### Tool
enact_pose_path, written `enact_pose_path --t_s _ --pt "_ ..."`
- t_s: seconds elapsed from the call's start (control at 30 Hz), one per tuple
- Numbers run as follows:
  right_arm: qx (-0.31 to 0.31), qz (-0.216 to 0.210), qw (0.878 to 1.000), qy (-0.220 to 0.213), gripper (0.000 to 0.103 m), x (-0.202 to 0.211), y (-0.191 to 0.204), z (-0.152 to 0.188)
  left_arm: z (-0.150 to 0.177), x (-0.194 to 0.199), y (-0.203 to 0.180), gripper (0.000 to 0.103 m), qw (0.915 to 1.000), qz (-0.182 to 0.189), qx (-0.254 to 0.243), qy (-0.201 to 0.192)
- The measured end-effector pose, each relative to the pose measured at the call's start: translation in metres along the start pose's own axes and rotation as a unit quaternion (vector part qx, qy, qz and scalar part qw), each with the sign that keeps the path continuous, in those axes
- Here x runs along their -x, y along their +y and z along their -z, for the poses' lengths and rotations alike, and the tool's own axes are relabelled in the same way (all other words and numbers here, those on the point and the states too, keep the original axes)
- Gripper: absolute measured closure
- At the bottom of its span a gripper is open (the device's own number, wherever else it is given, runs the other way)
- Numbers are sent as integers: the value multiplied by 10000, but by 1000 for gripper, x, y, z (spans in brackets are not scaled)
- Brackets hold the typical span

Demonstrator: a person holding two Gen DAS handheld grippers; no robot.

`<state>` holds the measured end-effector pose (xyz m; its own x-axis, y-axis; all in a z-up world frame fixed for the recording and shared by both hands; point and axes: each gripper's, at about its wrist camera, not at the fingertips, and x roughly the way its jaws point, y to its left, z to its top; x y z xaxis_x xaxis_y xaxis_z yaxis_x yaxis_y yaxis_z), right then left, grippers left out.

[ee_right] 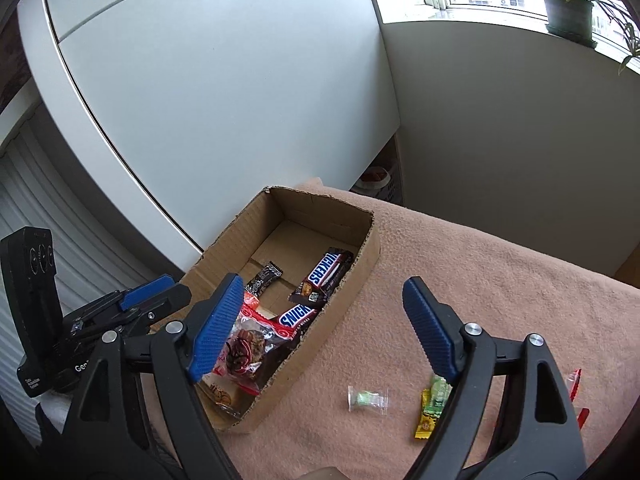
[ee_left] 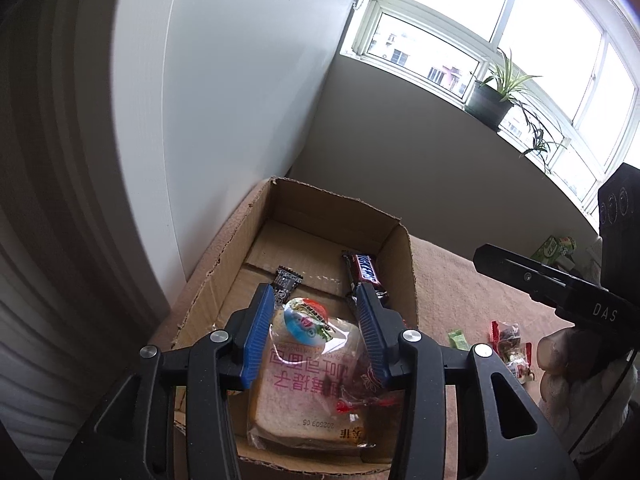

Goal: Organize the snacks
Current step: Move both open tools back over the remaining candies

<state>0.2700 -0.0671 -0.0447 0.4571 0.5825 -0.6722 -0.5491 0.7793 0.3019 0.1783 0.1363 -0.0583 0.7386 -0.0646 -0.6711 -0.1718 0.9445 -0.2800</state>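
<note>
An open cardboard box sits on a pink cloth. My left gripper hangs over the box with its jaws apart around a bagged sandwich and a round jelly cup, not clamping them. A Snickers bar and a small dark packet lie on the box floor. My right gripper is open and empty, over the box's right wall. In its view the box holds Snickers bars and a red-trimmed snack bag.
Loose snacks lie on the cloth right of the box: a clear-wrapped green candy, a yellow packet, a green packet, red-wrapped bags. A white cabinet stands behind the box. A potted plant is on the windowsill.
</note>
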Motion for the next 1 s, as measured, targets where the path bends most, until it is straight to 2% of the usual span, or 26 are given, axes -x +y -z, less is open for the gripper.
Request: enact_pose_path --t_s 0.27,0.37,0.57,0.73,1.0 --pt "-175 368 9988 -269 18 65 -40 29 19 24 -29 61 9992 324 -243 -75" --pt "-160 657 9969 -409 6 89 -57 46 26 32 -43 61 9982 503 -301 -114" --pt "-425 905 9933 -582 6 129 -96 72 44 29 -71 61 9961 752 -470 32" --pt "-525 1059 9919 -469 6 140 -117 88 61 22 -94 61 9938 905 -615 204" --pt "-694 913 9933 -115 6 131 -144 103 84 7 -124 61 9894 1074 -816 533"
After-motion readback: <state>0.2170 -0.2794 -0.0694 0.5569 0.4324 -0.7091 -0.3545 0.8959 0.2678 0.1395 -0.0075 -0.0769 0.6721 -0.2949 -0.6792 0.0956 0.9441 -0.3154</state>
